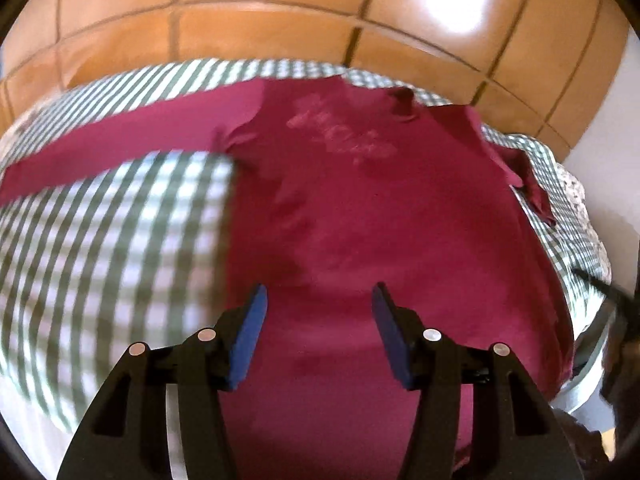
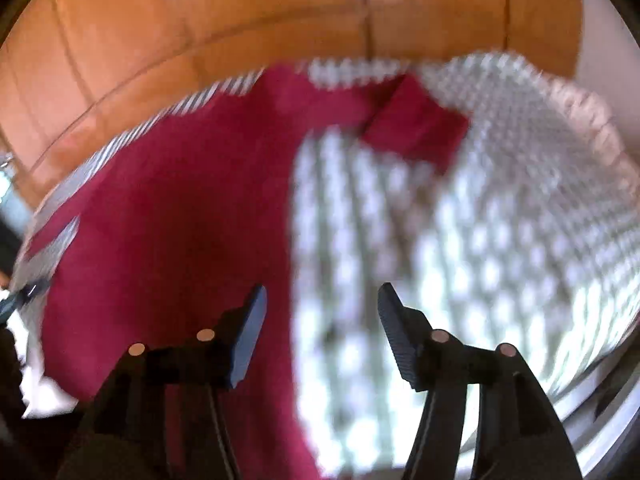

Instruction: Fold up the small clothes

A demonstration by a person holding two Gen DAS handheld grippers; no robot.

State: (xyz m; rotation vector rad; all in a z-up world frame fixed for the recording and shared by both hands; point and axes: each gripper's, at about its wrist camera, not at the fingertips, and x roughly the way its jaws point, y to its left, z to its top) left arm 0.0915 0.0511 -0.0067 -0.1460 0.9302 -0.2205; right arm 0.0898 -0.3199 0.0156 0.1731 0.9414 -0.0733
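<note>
The shirt lies flat on the checked cloth covering the table, one sleeve stretched out to the side. Left tongs hover over the lower body, jaws apart, empty. Right tongs straddle the shirt's side edge, also apart and empty. Pinch hem and shoulder on one side together, lift low, and fold inward without dragging the cloth.
</note>
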